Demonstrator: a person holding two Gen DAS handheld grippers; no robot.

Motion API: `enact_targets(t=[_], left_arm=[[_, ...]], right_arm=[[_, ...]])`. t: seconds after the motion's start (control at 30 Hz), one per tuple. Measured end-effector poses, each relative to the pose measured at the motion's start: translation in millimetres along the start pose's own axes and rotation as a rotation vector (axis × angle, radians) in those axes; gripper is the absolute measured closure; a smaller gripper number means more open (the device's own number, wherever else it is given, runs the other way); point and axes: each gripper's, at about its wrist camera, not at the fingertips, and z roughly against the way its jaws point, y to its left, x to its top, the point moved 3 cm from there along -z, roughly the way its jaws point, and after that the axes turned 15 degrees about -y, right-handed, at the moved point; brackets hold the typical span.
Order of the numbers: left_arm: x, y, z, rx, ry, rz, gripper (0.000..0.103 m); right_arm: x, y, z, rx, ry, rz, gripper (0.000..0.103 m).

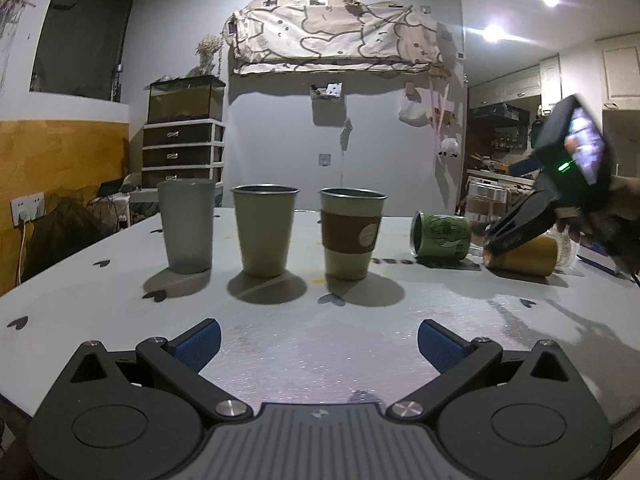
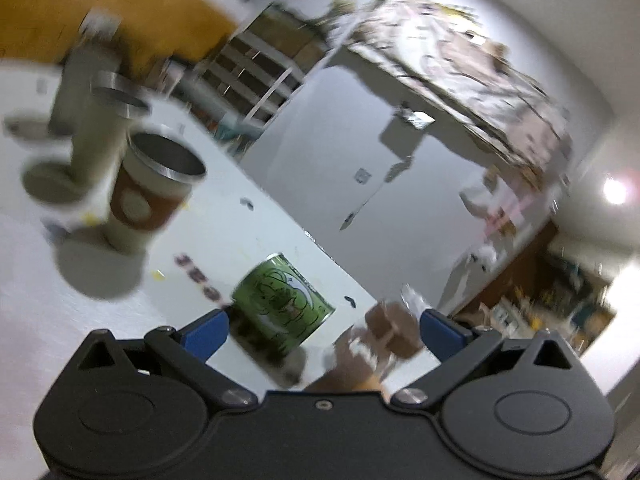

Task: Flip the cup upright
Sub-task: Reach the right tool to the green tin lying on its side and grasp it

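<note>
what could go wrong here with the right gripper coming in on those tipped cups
1. The green cup and yellow cup both lie on their sides close together; the open right gripper reaching for one could set the other rolling.
2. The sleeved cup stands upright nearby and could be knocked.
3. The right wrist view is blurred, suggesting fast motion and poor aim.
</note>
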Motion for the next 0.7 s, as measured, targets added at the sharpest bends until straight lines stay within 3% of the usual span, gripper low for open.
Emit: enact_targets(t=[0.13,0.27,0.6,0.63,0.7], left_arm=[[-3.8,12.5,-8.8,-0.002,0.012,0.04,0.0],[-8.4,23.8,-18.8,-0.003,0.032,0.074,0.0],[-10.8,39.1,-34.9,0.043,0.068,0.097,0.0],[-10.6,38.8,-35.2,0.043,0.07,0.097,0.0],[-10.2,37.4,-35.4,0.034,0.07,0.094,0.0]], right_arm=[[-6.8,18.4,-51.0,0.097,0.093,0.227,0.001],[-7.8,34.0,-82.8,0.204,0.148,0.359,0.001],[-13.6,36.4,-136.2,0.362,0.275,0.39,0.002],[-16.7,36.1,-139.0,0.367,0.291,0.389,0.003],[-16.9,35.0,-139.0,0.357,0.291,0.359,0.025]])
